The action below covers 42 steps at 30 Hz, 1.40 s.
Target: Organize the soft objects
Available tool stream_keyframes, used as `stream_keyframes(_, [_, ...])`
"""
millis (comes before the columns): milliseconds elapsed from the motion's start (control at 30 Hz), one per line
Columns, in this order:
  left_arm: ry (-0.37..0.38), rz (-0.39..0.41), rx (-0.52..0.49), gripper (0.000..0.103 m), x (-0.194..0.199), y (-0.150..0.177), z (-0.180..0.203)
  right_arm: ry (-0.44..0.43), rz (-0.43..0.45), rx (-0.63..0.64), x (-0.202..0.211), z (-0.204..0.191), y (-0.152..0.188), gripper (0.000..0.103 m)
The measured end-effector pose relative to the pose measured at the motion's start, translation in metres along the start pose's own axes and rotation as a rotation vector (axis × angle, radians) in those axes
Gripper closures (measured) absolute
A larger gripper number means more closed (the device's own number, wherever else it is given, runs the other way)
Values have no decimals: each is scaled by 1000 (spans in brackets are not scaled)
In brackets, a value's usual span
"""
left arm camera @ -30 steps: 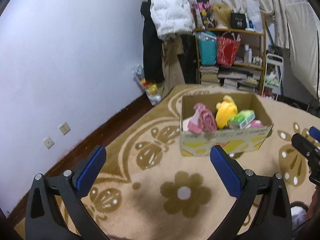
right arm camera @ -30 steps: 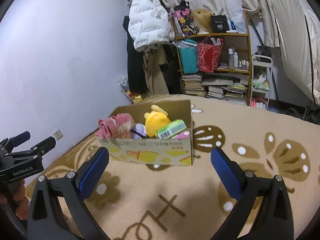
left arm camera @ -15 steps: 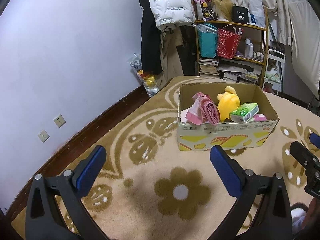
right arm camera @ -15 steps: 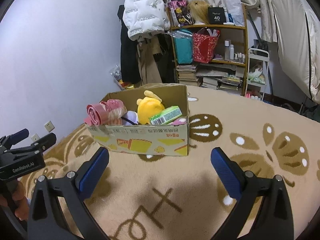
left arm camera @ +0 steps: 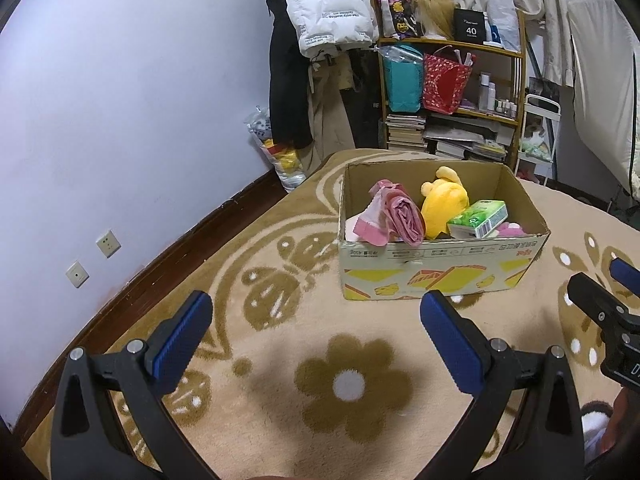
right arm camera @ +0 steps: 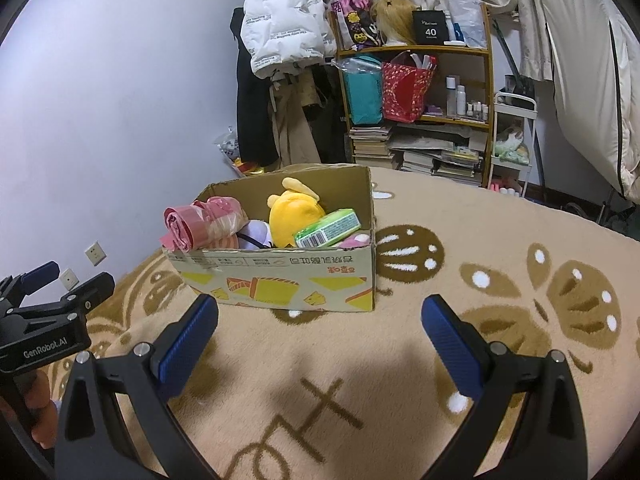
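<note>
A cardboard box point(left arm camera: 440, 268) sits on the patterned rug point(left arm camera: 280, 360), ahead of both hand-held grippers. Inside it lie a rolled pink cloth point(left arm camera: 394, 220) at the left, a yellow plush toy point(left arm camera: 444, 204) in the middle and a green tissue pack point(left arm camera: 478, 219) at the right. The left hand-held gripper point(left arm camera: 316, 336) and the right hand-held gripper point(right arm camera: 320, 338) hang above the rug, near the box, each spread wide and holding nothing. A cluttered shelf point(right arm camera: 416, 112) stands far behind.
</note>
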<state>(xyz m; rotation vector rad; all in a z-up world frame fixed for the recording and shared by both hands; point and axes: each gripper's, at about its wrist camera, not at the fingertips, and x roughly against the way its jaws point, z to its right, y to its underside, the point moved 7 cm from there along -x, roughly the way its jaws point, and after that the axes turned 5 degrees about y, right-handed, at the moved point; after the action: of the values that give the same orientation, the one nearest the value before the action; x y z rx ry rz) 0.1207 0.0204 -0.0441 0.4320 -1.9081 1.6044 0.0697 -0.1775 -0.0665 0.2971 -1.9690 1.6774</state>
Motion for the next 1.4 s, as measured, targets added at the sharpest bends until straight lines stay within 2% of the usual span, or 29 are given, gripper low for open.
stream_keyframes(1400, [2, 3, -10, 0, 0, 1, 2, 13, 17, -8, 1, 3, -5, 0])
